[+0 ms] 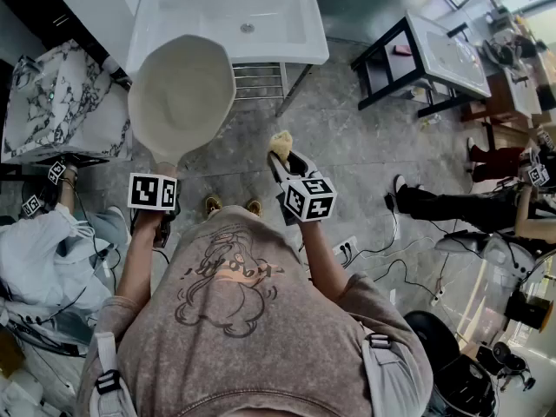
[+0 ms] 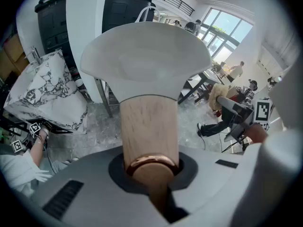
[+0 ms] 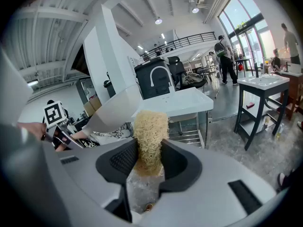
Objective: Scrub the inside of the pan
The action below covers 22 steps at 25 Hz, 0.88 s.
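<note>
A cream-white pan [image 1: 181,94] is held out over the floor in front of the white sink [image 1: 228,20], its inside facing up. My left gripper [image 1: 162,174] is shut on the pan's wooden handle [image 2: 149,126], which runs up to the pan [image 2: 147,56] in the left gripper view. My right gripper [image 1: 280,156] is shut on a yellow fibrous scrubber [image 1: 280,143], to the right of the pan and apart from it. The scrubber [image 3: 150,138] stands upright between the jaws, with the pan [image 3: 116,110] off to its left.
A marble-patterned block [image 1: 61,102] stands left of the sink. A black-framed table [image 1: 430,59] is at the right. Cables and a power strip [image 1: 346,248] lie on the grey floor. Other people stand or sit at the left and right edges.
</note>
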Tool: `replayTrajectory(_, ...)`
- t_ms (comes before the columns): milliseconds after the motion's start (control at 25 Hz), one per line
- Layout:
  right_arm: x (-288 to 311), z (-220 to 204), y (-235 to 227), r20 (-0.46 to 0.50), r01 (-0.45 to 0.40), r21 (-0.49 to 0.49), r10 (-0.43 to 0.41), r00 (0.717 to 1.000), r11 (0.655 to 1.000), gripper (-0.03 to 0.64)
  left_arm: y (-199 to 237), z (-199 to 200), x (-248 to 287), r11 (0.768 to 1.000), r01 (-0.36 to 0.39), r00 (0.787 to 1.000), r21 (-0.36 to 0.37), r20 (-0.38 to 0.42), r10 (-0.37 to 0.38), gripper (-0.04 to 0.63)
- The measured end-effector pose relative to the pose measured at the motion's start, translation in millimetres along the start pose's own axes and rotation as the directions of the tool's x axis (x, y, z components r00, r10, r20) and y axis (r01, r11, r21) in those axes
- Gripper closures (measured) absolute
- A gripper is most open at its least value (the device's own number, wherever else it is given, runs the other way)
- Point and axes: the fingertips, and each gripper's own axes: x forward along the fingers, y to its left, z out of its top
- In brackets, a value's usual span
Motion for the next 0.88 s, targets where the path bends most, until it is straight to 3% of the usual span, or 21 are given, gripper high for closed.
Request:
replayTrajectory(360, 2, -4, 12, -0.004, -0.001, -0.006, 0.001, 1.0, 1.0, 0.46, 5, 4, -4, 1.0, 0.014, 1.0, 0.009, 0.005, -0.014, 0.566)
replayTrajectory(880, 19, 8, 30, 0.09, 0.022, 0.021, -0.024, 0.996, 1.0, 0.46, 37, 25, 0, 0.996, 0.038, 0.999, 0.08, -0.004, -0.038, 0.565)
